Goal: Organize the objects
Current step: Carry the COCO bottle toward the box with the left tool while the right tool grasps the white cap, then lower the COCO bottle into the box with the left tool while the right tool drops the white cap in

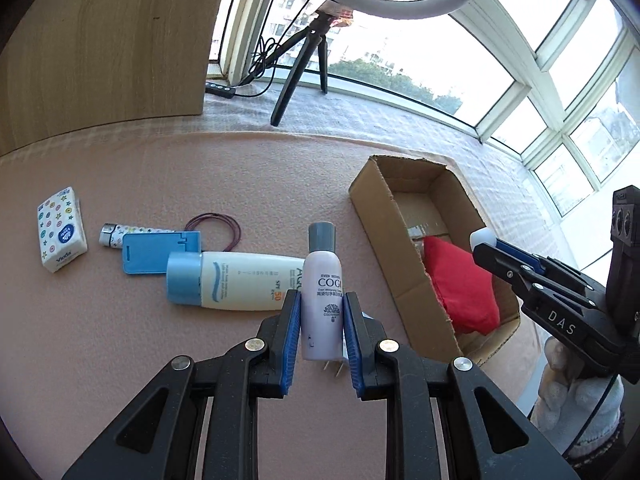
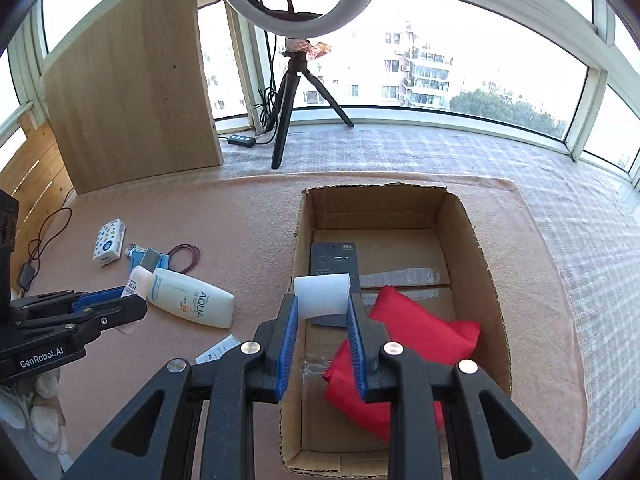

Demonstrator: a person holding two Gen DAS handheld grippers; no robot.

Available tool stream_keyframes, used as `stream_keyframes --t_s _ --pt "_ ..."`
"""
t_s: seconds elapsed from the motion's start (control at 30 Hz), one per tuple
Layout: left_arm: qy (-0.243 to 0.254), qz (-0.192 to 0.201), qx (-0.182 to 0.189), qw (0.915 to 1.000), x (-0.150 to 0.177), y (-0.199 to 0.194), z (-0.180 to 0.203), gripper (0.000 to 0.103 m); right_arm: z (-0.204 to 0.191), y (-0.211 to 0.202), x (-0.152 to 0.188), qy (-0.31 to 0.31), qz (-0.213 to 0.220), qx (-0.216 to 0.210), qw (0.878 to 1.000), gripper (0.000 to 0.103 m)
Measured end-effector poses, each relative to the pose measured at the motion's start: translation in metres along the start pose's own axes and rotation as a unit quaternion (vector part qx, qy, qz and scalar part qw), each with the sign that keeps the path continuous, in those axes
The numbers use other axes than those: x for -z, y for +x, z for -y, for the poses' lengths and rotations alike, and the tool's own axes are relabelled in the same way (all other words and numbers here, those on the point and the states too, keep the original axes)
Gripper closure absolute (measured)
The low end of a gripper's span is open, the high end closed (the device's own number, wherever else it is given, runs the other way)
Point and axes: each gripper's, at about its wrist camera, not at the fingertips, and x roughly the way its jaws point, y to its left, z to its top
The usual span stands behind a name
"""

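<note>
**Both grippers loaded, box half filled**

Left gripper [image 1: 320,312]: jaws closed on a lilac bottle [image 1: 322,300], grey cap up, long axis upright between the blue pads, above the pink table cover [image 1: 120,340]. Just behind it lies a white sunscreen bottle [image 1: 240,280] on its side, long axis running left to right, blue cap pointing left. Further left: blue flat case [image 1: 160,252], small patterned tube [image 1: 120,234], dark red hair tie [image 1: 216,228], tissue pack [image 1: 62,234].

Right gripper [image 2: 322,312]: jaws closed on a pale white cylinder [image 2: 322,294], its long axis crosswise between the pads, held above the cardboard box [image 2: 476,236]. Box open at top, long axis running away from the camera. Inside: red cloth bag [image 2: 420,332] at the near end, black flat device [image 2: 332,260] on the floor beneath the cylinder.

Beyond the table: ring light on tripod [image 2: 296,92], wooden board [image 2: 128,92] leaning by the window.
</note>
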Motion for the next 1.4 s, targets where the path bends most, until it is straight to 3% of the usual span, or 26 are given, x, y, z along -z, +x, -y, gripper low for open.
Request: stream_keyframes --t_s 0.37,0.57,0.7,0.77,1.1,1.4 --pt "0.028 -0.023 0.037 0.9987 -0.027 0.063 0.082 0.080 0.062 0.015 -0.010 0.024 -0.007 0.030 0.999 0.081" --pt "0.045 -0.027 0.042 0.9977 -0.027 0.072 0.098 0.080 0.073 0.022 -0.008 0.034 -0.015 0.027 0.999 0.074" --pt "0.053 -0.026 0.048 0.9971 -0.025 0.071 0.101 0.068 0.076 0.022 -0.008 0.039 -0.015 0.029 0.999 0.073" --pt "0.059 -0.024 0.040 0.9972 -0.024 0.066 0.100 0.068 0.076 0.021 -0.008 0.042 -0.015 0.025 0.999 0.073" --pt "0.044 -0.019 0.001 0.9988 -0.006 0.035 0.058 0.068 0.055 0.014 -0.010 0.047 -0.012 -0.015 0.999 0.073" --pt "-0.023 -0.002 -0.042 0.9989 0.032 -0.026 -0.030 0.068 0.000 0.025 -0.014 0.019 -0.029 -0.063 0.997 0.073"
